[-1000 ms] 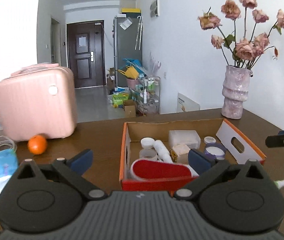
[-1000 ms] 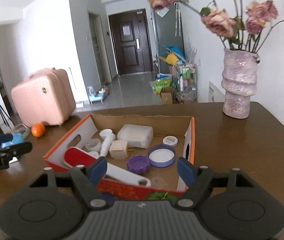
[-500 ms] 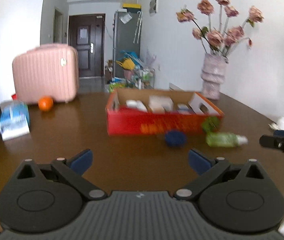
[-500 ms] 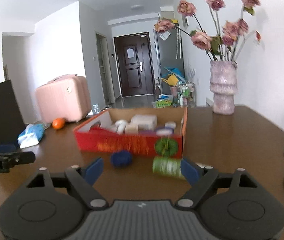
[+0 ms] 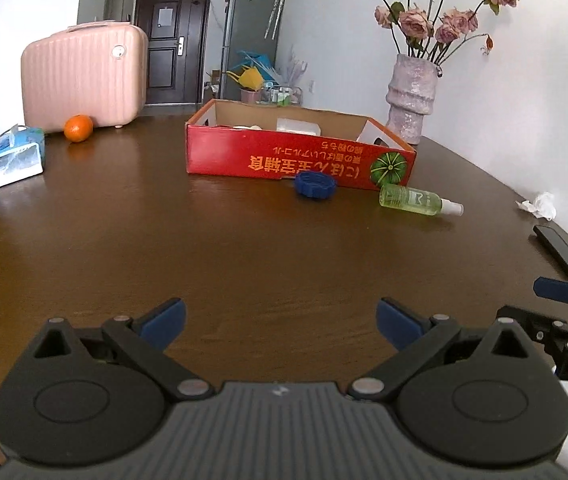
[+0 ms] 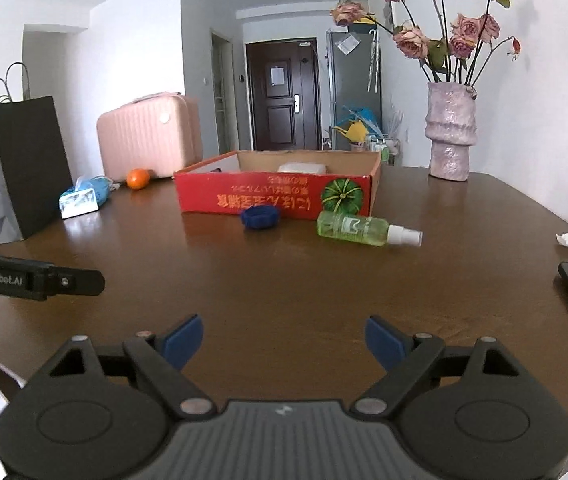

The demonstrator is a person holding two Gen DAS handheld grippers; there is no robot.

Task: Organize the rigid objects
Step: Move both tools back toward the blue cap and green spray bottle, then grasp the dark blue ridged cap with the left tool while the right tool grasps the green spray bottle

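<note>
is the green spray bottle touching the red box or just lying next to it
Cannot tell. In both wrist views the green spray bottle lies on its side with its base overlapping the front corner of the red box; neither shows a gap or contact plainly.

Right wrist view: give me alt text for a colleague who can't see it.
A red cardboard box sits mid-table, with a blue cap and a green spray bottle lying on the table in front of it. The right gripper is in the foreground, fingers opening with nothing between them. Behind stand a pink suitcase and a vase of roses.
</note>
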